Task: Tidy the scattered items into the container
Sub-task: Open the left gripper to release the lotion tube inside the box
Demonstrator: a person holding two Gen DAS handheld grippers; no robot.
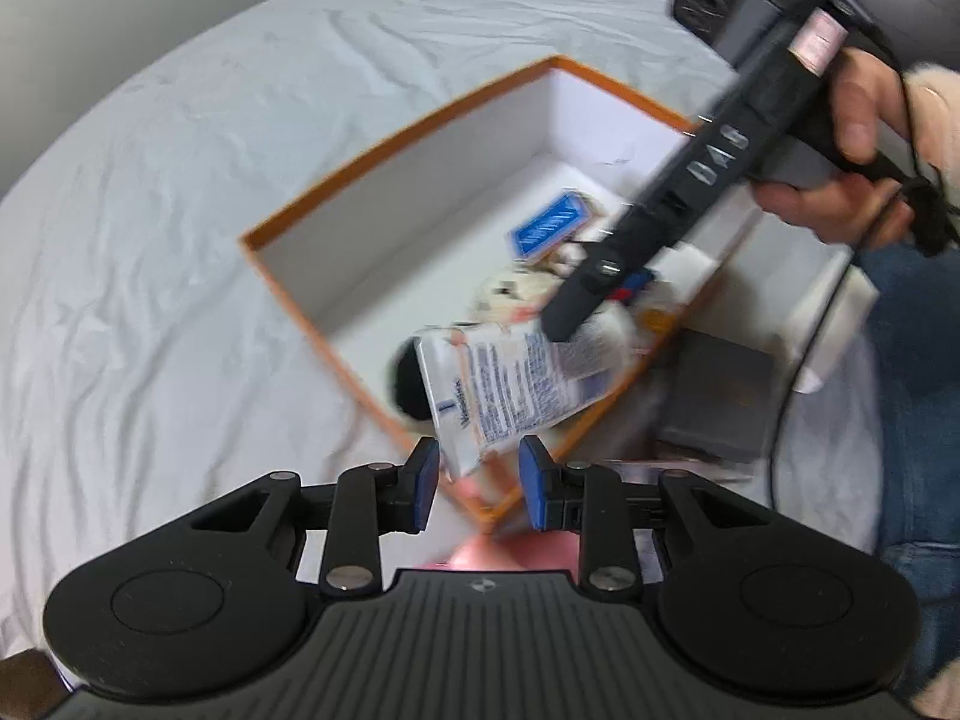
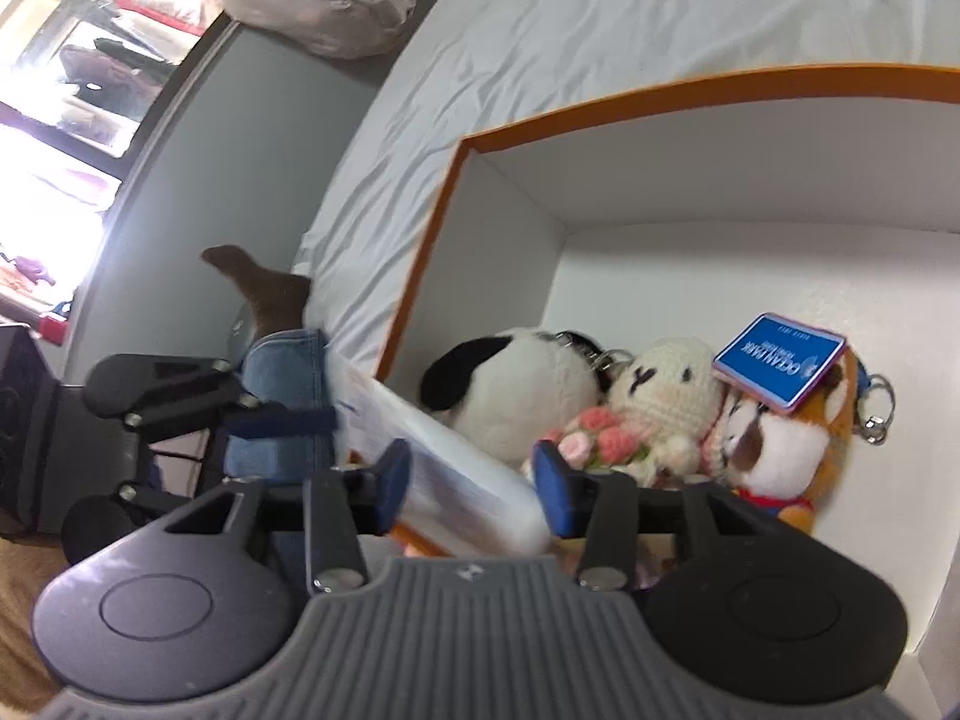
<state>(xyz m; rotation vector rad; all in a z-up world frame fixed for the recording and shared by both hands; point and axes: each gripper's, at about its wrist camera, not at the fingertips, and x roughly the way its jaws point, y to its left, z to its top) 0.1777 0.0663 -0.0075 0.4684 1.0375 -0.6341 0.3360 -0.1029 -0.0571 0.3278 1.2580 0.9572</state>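
The left wrist camera looks steeply down from above the orange box [image 1: 312, 324] on the bed sheet [image 1: 150, 240], close to its near corner. The right wrist camera looks more level into the same box [image 2: 660, 90] from close by. The 2 views share the box's inside and the blue card [image 1: 549, 231] [image 2: 780, 360].

right claw [image 2: 474, 483] straddles a white tube [image 2: 444, 450] beside plush toys [image 2: 654, 402] in the orange-rimmed box [image 2: 708, 90].
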